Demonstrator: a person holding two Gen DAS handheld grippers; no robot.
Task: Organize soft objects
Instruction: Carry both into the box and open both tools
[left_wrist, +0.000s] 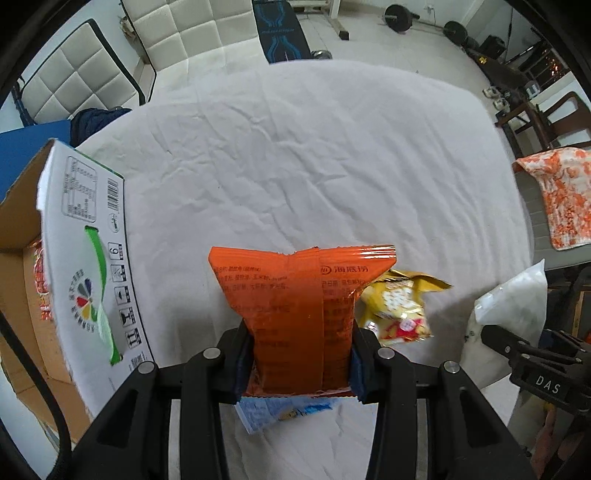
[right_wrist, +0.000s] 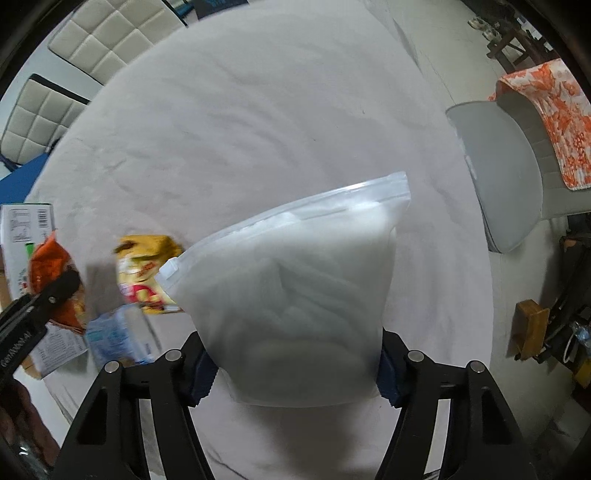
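My left gripper is shut on an orange snack packet and holds it upright above the white-clothed table. My right gripper is shut on a frosted white zip bag, also lifted; the bag shows at the right of the left wrist view. A yellow snack packet lies on the cloth between the two grippers, and a light blue packet lies under the left gripper. Both also show in the right wrist view: the yellow packet and the blue packet.
An open cardboard box with white printed sides stands at the table's left edge, a red packet inside it. A grey cushioned chair with an orange-patterned cloth stands at the right. White padded chairs stand behind the table.
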